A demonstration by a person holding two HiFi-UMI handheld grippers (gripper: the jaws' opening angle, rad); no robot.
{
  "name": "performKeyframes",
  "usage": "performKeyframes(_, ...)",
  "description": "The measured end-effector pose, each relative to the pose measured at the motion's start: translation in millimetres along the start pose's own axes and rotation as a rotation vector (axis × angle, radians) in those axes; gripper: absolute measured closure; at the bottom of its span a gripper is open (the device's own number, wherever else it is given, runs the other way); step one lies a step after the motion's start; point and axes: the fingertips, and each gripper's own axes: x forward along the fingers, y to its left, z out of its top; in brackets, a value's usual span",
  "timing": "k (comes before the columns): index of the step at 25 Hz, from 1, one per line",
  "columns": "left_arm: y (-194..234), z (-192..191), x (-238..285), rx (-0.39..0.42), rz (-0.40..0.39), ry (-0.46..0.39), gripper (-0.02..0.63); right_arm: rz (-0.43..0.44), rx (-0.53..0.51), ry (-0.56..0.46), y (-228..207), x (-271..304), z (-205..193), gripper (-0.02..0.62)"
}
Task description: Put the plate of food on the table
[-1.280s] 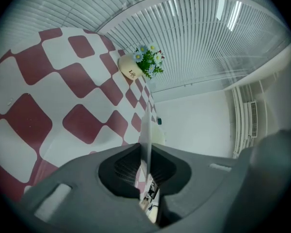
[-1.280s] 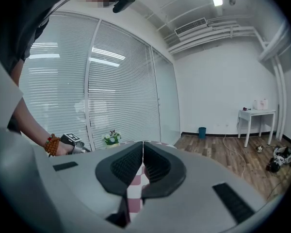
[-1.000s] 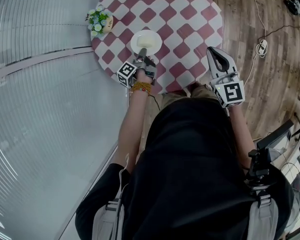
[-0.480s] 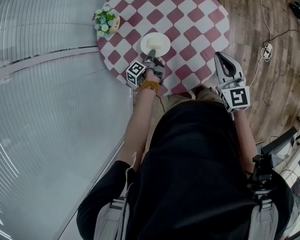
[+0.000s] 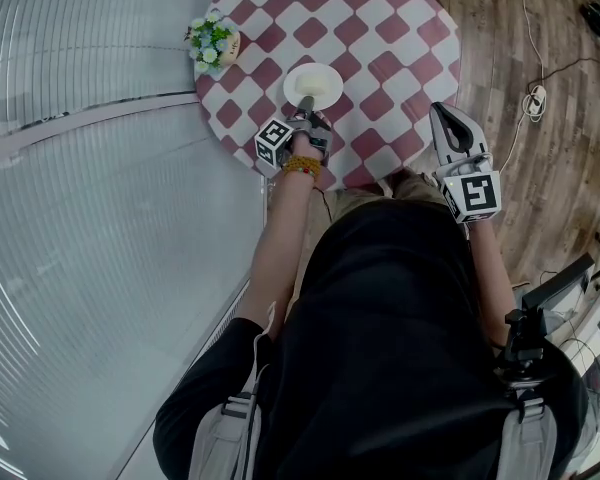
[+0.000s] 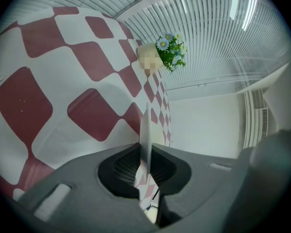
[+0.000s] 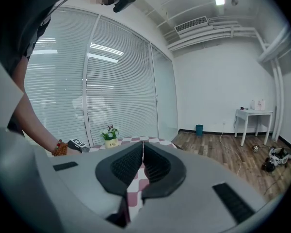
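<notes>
Hardly anything has shifted since half a second ago: in the head view the left gripper [image 5: 305,110] holds the near rim of the white plate [image 5: 315,83] of food low over the checked worktop [image 5: 380,38], while the right gripper [image 5: 453,128] hangs beside its edge. The left gripper view adds what that one cannot, the jaws clamped on the thin rim (seen edge-on) with the cloth close beneath, so set-down looks nearly done and the next move calls for parting them and backing out level. The right gripper view shows its jaws pressed together on nothing.
</notes>
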Motion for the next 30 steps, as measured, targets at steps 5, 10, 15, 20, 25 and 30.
performKeyframes(5, -3.3, 0.4, 4.1, -0.008, -0.016, -0.004, 0.583, -0.002, 0.01, 0.004, -0.7, -2.4, -2.3, 0.583)
performKeyframes(10, -5.5, -0.1, 11.1, -0.018, -0.03, 0.005, 0.583, 0.005, 0.015, 0.01, 1.2, -3.1, -4.2, 0.583)
performKeyframes(15, 0.4, -2.6, 7.6, -0.028, -0.024, 0.019, 0.583, 0.005, 0.016, 0.021, 3.4, -3.0, -3.9, 0.583)
performKeyframes(20, 8.0, 7.7, 3.4, -0.026, -0.007, 0.016, 0.583, 0.02, 0.015, 0.018, 6.4, 6.9, -4.3, 0.583)
performKeyframes(25, 12.9, -4.5, 3.5, -0.029, -0.013, 0.028, 0.584, 0.019, 0.018, 0.033, 7.3, 4.1, -6.0, 0.583)
performKeyframes(30, 20.2, -9.5, 1.1, -0.048, 0.023, 0.036, 0.584, 0.023, 0.016, 0.028, 8.9, 5.5, -2.9, 0.583)
